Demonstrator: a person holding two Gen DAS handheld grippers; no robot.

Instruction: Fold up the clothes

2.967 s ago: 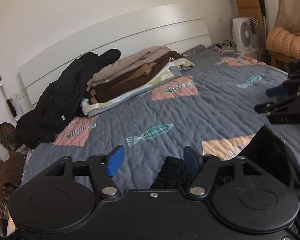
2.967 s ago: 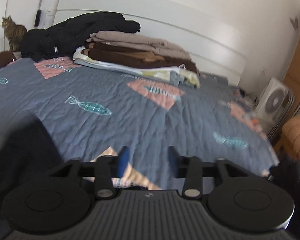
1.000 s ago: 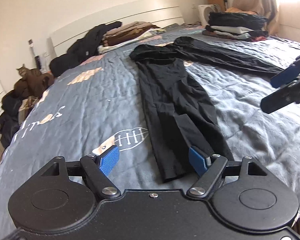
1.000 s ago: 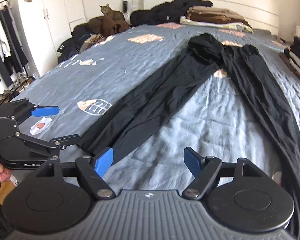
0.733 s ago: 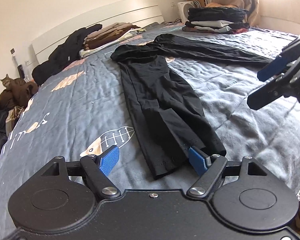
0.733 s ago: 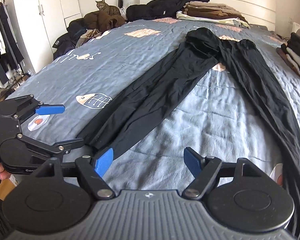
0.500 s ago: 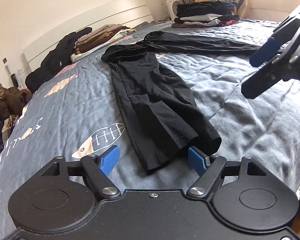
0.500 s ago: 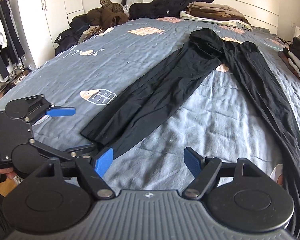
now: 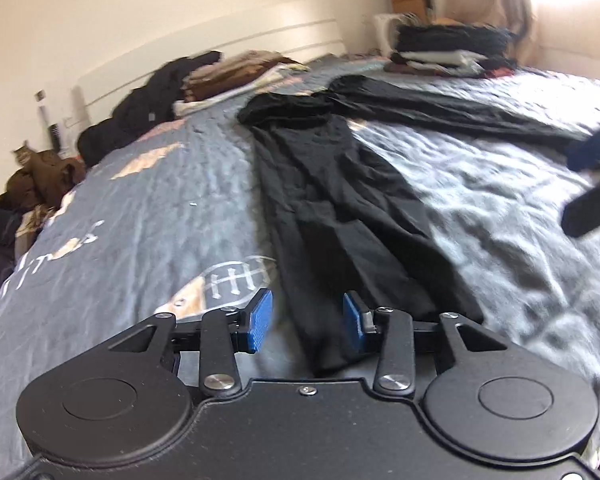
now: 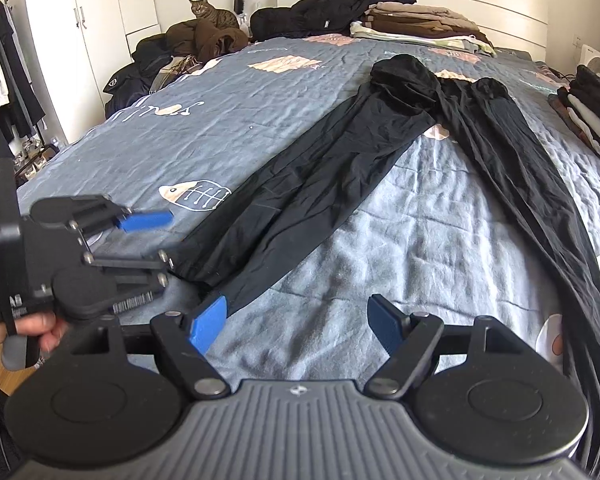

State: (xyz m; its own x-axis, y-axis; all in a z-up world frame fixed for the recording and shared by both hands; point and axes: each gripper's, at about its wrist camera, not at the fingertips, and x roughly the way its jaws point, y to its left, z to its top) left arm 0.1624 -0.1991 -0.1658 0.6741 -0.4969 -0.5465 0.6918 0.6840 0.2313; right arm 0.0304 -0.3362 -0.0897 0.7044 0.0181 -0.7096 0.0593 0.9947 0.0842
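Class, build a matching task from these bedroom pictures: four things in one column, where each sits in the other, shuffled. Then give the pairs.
Things:
1. cat
2. black trousers
3. fan
4. left tongs

Places:
A. spread flat on the quilt
B. at a trouser cuff
C. on the brown pile beside the bed
D. past the bed's far right corner

Pairs: 1-C, 2-A, 3-D, 4-B

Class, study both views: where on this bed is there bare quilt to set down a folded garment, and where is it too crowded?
Free: the quilt between the black trousers and the bed's cat-side edge, and the wedge between their two spread legs. Crowded: the headboard end, with the black jacket and folded pile, and the stacked clothes on the fan-side edge.
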